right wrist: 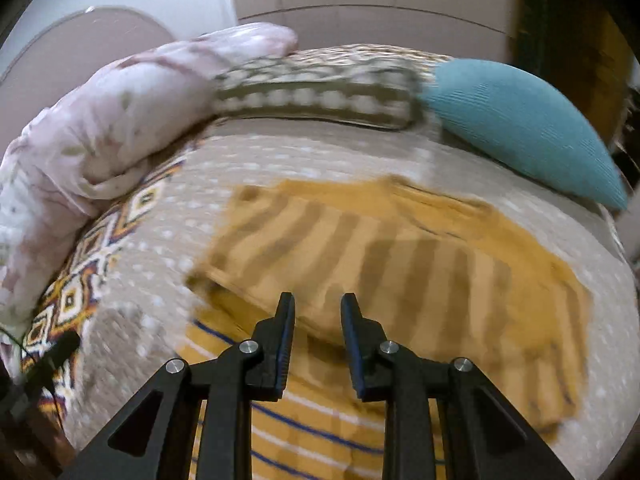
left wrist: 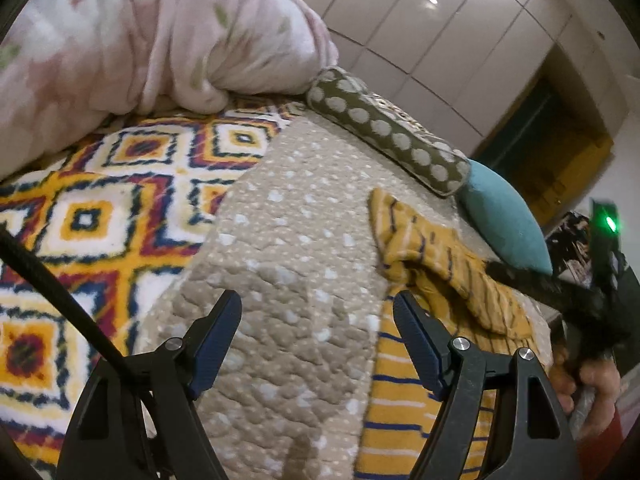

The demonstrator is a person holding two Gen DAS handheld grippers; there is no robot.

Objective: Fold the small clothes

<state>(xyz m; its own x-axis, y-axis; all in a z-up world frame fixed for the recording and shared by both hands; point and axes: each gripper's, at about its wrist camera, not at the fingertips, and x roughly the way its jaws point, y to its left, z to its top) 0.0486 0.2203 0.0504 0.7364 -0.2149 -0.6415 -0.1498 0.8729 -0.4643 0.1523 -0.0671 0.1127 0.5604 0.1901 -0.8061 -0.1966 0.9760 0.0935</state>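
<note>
A small mustard-yellow garment with navy and white stripes [left wrist: 424,384] lies on a beige quilted bedspread with white dots [left wrist: 296,240], its far part partly folded over and rumpled. The left gripper [left wrist: 318,320] hovers above the quilt at the garment's left edge, its dark blue-padded fingers [left wrist: 216,344] spread wide with nothing between them. In the right wrist view the same garment [right wrist: 360,264] is smeared by motion blur, so its folds probably cannot be read exactly; the right gripper [right wrist: 318,312] sits just over its near half, jaws a narrow gap apart and holding nothing. Behind the garment lie an olive bolster pillow with pale dots [left wrist: 392,132] and a teal cushion [left wrist: 504,216]. A pink floral duvet [left wrist: 140,40] is bunched on a bright diamond-patterned fleece blanket [left wrist: 100,216] to the left.
</note>
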